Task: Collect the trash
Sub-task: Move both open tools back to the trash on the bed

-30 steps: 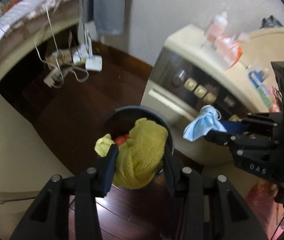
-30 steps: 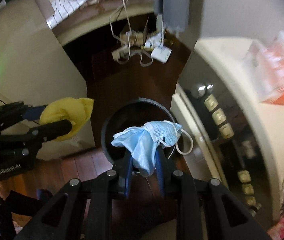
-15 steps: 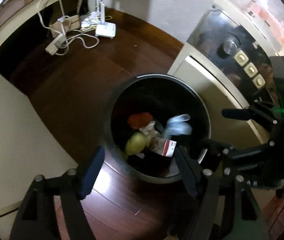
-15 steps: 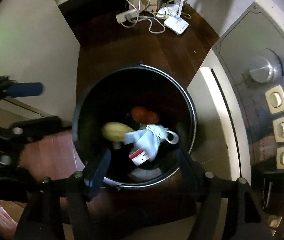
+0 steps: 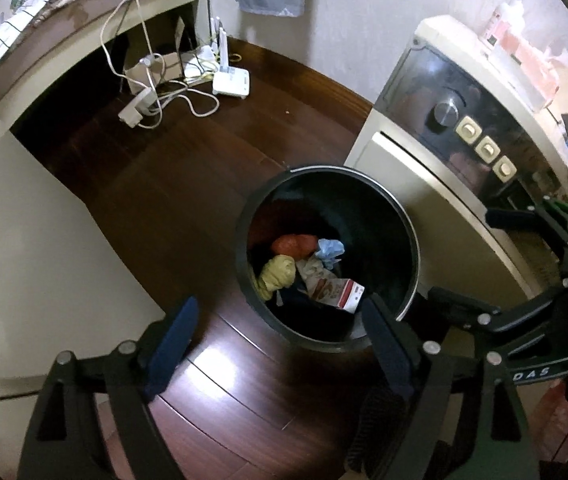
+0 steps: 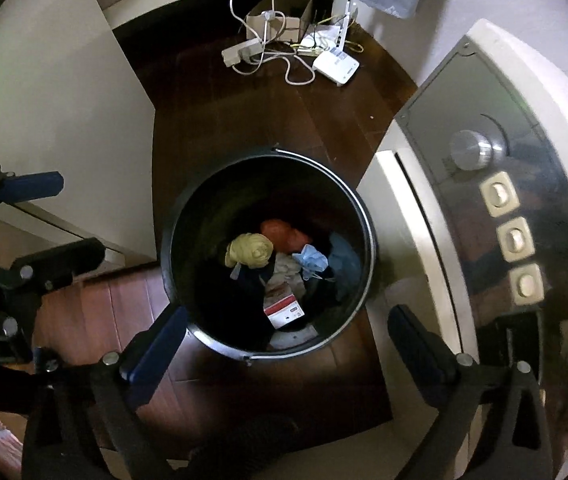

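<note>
Now both tongs hang empty over the round black plastic trash bin [image 6: 268, 252], jaws opening with nothing between them.

The left tongs [image 5: 280, 340] and the right tongs [image 6: 284, 344] point steeply down at the bin on the dark wooden floor [image 5: 156, 184]; inside lie the crumpled yellow cloth [image 6: 248, 250], the pale blue face mask [image 6: 311, 260], an orange wad [image 6: 280, 232] and a red-and-white paper carton [image 6: 284, 308]. The risk, as I judge it, is in the leaving: the spread fingers sit near the bin's rim, so a careless lift or sideways swing could knock the light bin over, or against the cream appliance with three round buttons [image 6: 515, 236] just beside it. The two tongs are also near each other and could collide.
</note>
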`<action>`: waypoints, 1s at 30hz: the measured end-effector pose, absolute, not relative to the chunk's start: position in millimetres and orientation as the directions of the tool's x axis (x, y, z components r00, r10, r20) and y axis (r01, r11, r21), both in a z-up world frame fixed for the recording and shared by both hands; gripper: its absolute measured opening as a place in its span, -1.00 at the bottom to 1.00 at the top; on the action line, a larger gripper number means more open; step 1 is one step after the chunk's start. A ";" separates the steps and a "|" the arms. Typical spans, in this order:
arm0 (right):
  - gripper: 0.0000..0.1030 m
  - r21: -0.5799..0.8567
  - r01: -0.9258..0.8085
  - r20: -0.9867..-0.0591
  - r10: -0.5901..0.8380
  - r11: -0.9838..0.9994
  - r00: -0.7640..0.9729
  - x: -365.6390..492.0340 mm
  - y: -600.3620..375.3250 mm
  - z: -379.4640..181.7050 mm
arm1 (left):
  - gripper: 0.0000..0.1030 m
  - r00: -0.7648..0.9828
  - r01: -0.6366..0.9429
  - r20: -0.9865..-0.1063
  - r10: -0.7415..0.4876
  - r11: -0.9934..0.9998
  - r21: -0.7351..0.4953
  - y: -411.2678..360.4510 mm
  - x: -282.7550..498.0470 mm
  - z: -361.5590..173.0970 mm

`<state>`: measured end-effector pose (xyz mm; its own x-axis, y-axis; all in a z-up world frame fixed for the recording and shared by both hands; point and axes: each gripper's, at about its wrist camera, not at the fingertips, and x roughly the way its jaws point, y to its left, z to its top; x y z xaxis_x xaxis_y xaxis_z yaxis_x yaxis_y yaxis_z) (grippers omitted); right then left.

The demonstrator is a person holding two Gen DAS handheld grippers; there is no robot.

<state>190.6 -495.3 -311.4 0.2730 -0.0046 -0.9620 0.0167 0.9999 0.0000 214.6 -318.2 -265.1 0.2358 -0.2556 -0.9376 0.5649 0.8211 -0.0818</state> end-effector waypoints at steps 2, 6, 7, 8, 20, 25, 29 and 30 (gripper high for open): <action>1.00 -0.003 0.018 -0.959 -0.008 1.000 0.285 184.7 -496.6 -301.6 | 0.67 0.251 0.558 -0.934 -0.254 0.826 -0.075 -313.5 210.0 -256.7; 1.00 -0.001 0.024 -0.947 -0.009 1.000 0.320 174.9 -494.8 -280.3 | 0.70 0.283 0.539 -0.926 -0.251 0.840 -0.063 -301.9 204.5 -241.9; 1.00 -0.005 0.024 -0.945 -0.013 1.000 0.327 172.9 -493.5 -274.7 | 0.70 0.291 0.530 -0.924 -0.250 0.846 -0.062 -296.2 203.2 -238.2; 1.00 -0.005 0.024 -0.944 -0.012 1.000 0.330 173.0 -492.5 -271.6 | 0.70 0.296 0.522 -0.923 -0.247 0.851 -0.060 -292.0 201.9 -235.2; 1.00 0.000 -0.018 -0.897 0.007 1.000 0.443 149.2 -446.7 -187.5 | 0.72 0.385 0.442 -0.894 -0.228 0.896 -0.038 -235.9 174.1 -179.0; 1.00 0.007 -0.035 -0.864 0.023 0.999 0.503 133.7 -419.4 -145.2 | 0.72 0.433 0.407 -0.874 -0.220 0.913 -0.029 -211.9 155.1 -148.7; 1.00 0.006 -0.066 -0.832 0.041 0.998 0.553 120.2 -388.9 -109.4 | 0.72 0.478 0.375 -0.850 -0.220 0.926 -0.029 -187.5 140.0 -121.6; 1.00 0.006 -0.076 -0.824 0.048 0.997 0.564 117.2 -381.4 -101.2 | 0.72 0.494 0.364 -0.842 -0.219 0.931 -0.028 -179.7 136.1 -113.5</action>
<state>117.2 -381.4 -101.2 0.5644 0.0478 -0.8241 -0.0759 0.9971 0.0058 136.1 -179.7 -113.5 0.4935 -0.2185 -0.8418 0.3641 0.9309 -0.0282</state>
